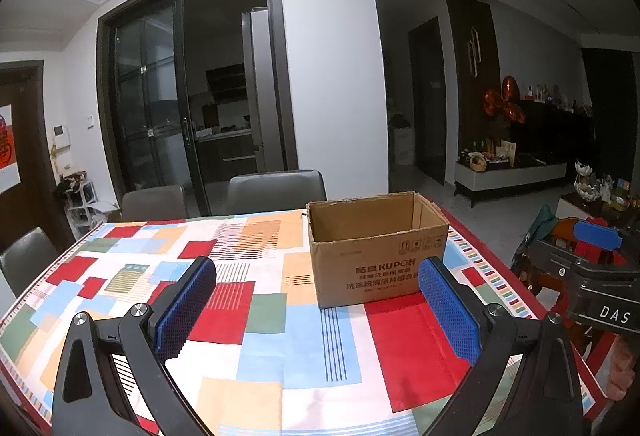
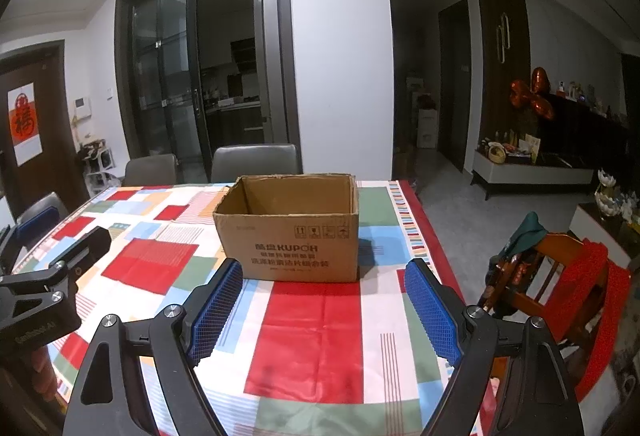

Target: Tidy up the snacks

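An open brown cardboard box (image 1: 376, 248) with "KUPOH" print stands upright on the patchwork tablecloth (image 1: 248, 316); it also shows in the right wrist view (image 2: 292, 232). What the inside of the box holds is hidden. No snacks are in view. My left gripper (image 1: 318, 306) is open and empty, above the table in front of the box. My right gripper (image 2: 324, 310) is open and empty, also in front of the box. The right gripper shows at the right edge of the left wrist view (image 1: 592, 260); the left gripper shows at the left edge of the right wrist view (image 2: 48, 268).
Grey chairs (image 1: 276, 188) stand at the table's far side and one (image 1: 24, 260) at its left. A wooden chair (image 2: 560, 276) draped with red and green cloth stands right of the table. The table's right edge (image 2: 420, 228) lies close to the box.
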{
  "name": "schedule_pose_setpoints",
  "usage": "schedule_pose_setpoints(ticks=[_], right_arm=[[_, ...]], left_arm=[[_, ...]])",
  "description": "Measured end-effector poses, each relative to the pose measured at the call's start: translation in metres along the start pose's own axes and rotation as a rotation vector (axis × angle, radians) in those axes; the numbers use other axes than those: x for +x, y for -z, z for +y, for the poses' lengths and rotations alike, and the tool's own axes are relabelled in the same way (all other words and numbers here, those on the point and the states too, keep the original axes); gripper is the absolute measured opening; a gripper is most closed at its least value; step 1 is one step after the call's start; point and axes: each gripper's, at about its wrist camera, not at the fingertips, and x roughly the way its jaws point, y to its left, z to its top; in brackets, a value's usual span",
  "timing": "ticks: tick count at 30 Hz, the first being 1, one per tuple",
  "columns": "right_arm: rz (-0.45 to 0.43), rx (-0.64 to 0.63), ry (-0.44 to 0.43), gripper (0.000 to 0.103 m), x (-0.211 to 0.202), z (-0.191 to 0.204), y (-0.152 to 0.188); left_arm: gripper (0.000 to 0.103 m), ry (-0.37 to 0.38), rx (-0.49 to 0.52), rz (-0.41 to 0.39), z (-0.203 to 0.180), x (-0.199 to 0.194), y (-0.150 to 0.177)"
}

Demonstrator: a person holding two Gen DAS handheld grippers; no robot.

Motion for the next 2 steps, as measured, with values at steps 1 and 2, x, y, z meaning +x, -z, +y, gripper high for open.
schedule_pose_setpoints(ticks=[1, 2], right_arm=[[0.001, 0.0, 0.001, 0.084, 0.0003, 0.0, 0.0], [0.001, 0.0, 0.001, 0.084, 0.0005, 0.0, 0.0002]], left_arm=[[0.103, -0.001, 0.0, -0.001, 0.0003, -0.0002, 0.0002], [0.103, -0.001, 0.0, -0.001, 0.0005, -0.0004, 0.0005]])
